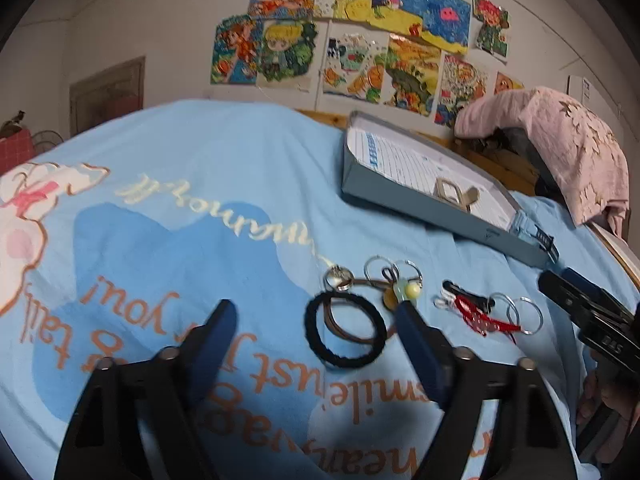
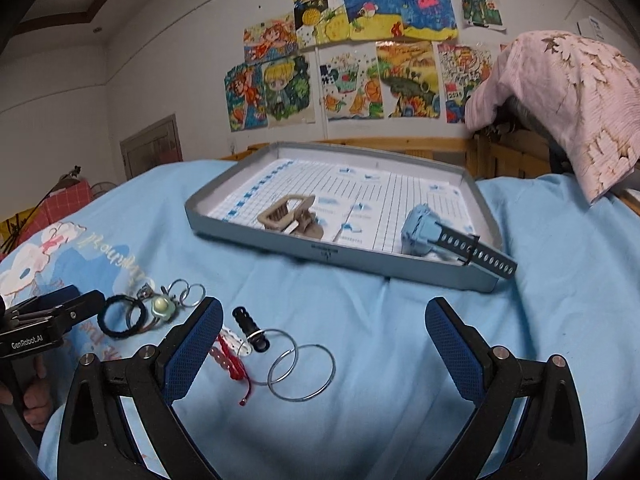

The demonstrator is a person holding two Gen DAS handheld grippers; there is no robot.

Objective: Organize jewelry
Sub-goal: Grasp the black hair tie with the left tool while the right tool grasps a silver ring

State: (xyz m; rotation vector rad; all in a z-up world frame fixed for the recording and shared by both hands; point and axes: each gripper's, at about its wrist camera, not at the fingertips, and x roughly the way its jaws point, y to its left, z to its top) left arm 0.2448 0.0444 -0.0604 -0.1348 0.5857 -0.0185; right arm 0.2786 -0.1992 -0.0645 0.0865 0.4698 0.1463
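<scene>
Readable lettering on gripper and bedsheet

"GenRobot.AI" stands in white on the left gripper (image 2: 100, 312) body at nine o'clock; the blue bedsheet (image 1: 224, 168) carries upside-down orange script, "smile", "just", "you!".

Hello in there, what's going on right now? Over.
Left gripper open, over the black hair tie. Right gripper open, near the metal rings. Grey tray beyond, path clear. Over.

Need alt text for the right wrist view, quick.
Open right claw hovers over a blue sheet, with two silver rings and a red cord by its left finger. Beyond lies a grey tray holding a blue watch.
</scene>
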